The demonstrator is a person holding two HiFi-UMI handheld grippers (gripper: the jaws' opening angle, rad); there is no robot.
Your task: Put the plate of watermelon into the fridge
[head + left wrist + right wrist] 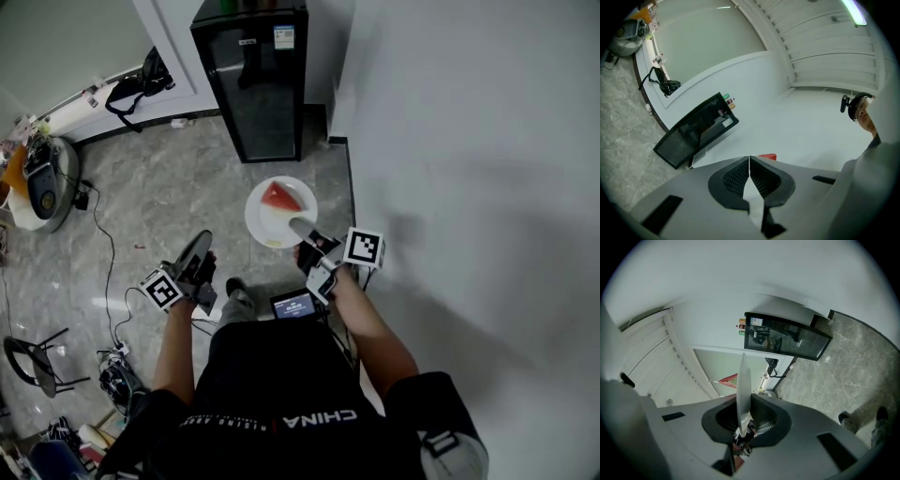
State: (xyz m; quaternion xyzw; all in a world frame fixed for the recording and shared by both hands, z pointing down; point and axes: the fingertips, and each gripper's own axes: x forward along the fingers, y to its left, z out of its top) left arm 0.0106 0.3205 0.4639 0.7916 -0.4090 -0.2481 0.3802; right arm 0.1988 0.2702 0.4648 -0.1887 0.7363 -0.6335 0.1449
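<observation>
1. Left tool (200, 246) (749, 164): jaws together with nothing between them. It is held to the left of the person, above the grey marble floor (159, 187).

2. Right tool (305, 230) (743, 420): jaws clamped on the near rim of the white round plate (265, 223) (743, 380). The plate is carried roughly level out in front of the person. 1 red wedge of watermelon (279, 197) (729, 379) lies on its far half.

3. Black upright fridge (258, 94) (693, 133) (785, 341): stands on the floor at the far side, against the white wall (450, 141), with its long axis vertical. Its dark glass door faces the person and appears closed.

4. Governing relation: the fridge lies straight beyond the plate, slightly to its left and well apart from it. The plate is the nearer of the 2 to the door front, but the right tool is occupied. The left tool is free, so the door opening probably falls to it before the plate goes in.
</observation>
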